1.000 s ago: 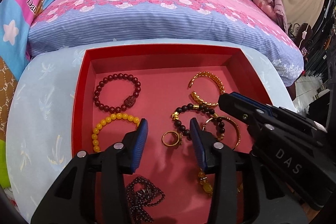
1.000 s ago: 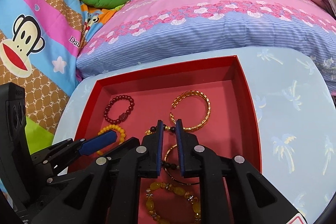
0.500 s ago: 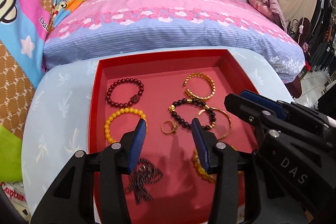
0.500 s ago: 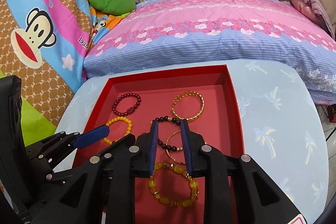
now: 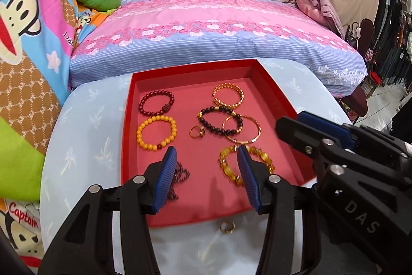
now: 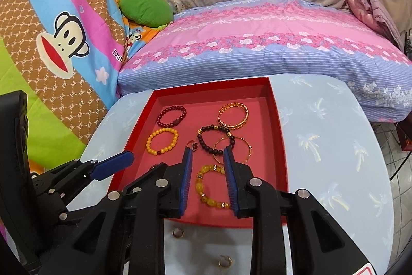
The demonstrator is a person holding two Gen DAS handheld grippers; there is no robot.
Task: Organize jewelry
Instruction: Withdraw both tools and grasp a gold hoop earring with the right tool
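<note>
Our right gripper (image 6: 206, 179) has just been parting its fingers, nothing between them; our left gripper (image 5: 206, 177) has widened too, empty. Both hover over the red tray's (image 5: 273, 92) near edge, bracelets laid inside. Two gold rings (image 6: 177, 232) lie on the bench in front of the tray; we should descend squarely and pinch one gently.

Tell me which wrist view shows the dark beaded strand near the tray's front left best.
The left wrist view. There the dark beaded strand lies bunched on the red tray floor, partly hidden by the left gripper finger and a little blurred. The right wrist view shows at most a sliver of it behind the grippers.
</note>
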